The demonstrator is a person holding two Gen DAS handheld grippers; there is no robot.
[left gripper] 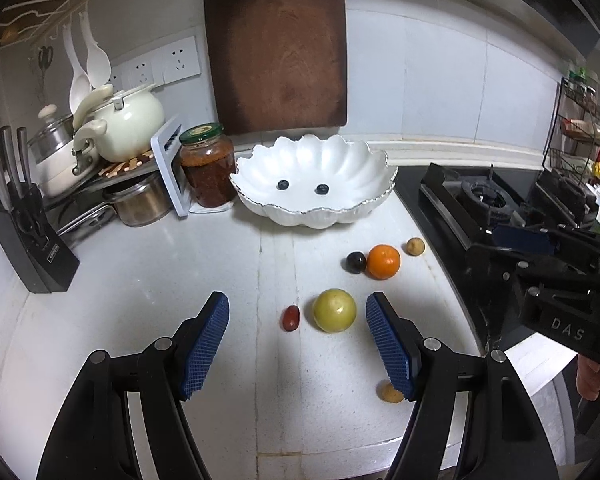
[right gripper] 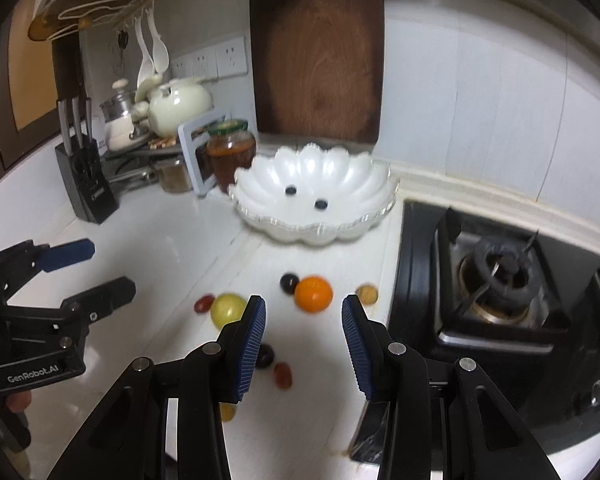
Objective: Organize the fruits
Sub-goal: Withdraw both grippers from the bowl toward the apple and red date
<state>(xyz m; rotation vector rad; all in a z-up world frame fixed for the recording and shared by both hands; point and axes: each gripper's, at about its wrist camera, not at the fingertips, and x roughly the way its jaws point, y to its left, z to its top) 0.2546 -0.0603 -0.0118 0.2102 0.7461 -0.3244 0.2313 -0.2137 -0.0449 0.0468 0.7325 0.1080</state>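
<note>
White countertop (left gripper: 140, 280) carries all task items; a dark wooden cutting board (left gripper: 276, 48) stands upright against the back wall, and a black gas stove (right gripper: 496, 280) sits at the right. White scalloped bowl (left gripper: 312, 176) rests just in front of the board, holding two blueberries (left gripper: 283, 185), apart from each other. Left gripper (left gripper: 296, 312) hovers over the counter with fingers spread wide, nothing between the pads; the yellow-green fruit (left gripper: 335, 310) lies on the counter just ahead of the gap, nearer the right finger. Right gripper (right gripper: 304, 312) likewise spread apart and empty, pointing toward the orange (right gripper: 313, 293). A dark grape (left gripper: 356, 262) touches the orange's left side; a small brown fruit (left gripper: 415, 246) lies near its right. A red oblong fruit (left gripper: 291, 318) sits just left of the yellow-green fruit. Right-wrist view is motion-blurred; smaller fruits near its fingers not identified.
</note>
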